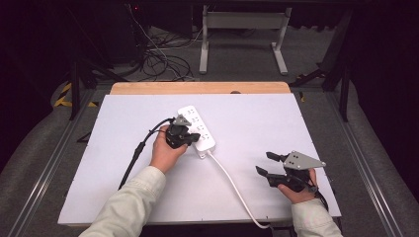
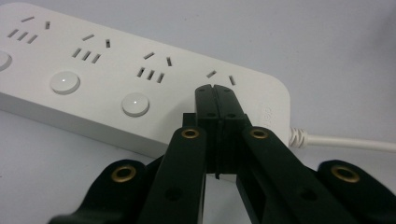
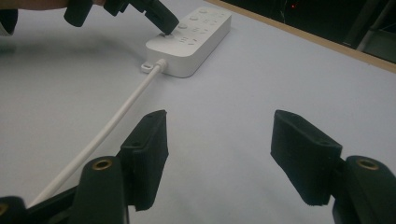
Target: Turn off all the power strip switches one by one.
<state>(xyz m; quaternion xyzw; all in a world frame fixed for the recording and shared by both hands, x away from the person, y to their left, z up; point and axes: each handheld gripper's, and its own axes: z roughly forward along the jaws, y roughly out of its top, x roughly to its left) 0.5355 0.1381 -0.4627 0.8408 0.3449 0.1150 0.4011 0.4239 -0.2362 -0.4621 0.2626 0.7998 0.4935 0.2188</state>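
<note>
White power strip [image 1: 196, 127] lies mid-worktop [image 1: 123, 187], cord [image 1: 232, 185] trailing to near edge. Left tongs [image 1: 190, 140] clenched, tips pressing strip's near end. Right tongs [image 1: 264, 164] released, well apart, near right.

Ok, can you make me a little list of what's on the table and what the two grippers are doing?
table: white board with a wooden edge at the far side
power strip: white power strip lying flat near the middle, several sockets and round buttons
cord: white cord running from the strip toward the near edge
left gripper: left gripper shut, tips down on the strip's cord end, at the last button
right gripper: right gripper open, holding nothing, off to the right, apart from the strip
</note>
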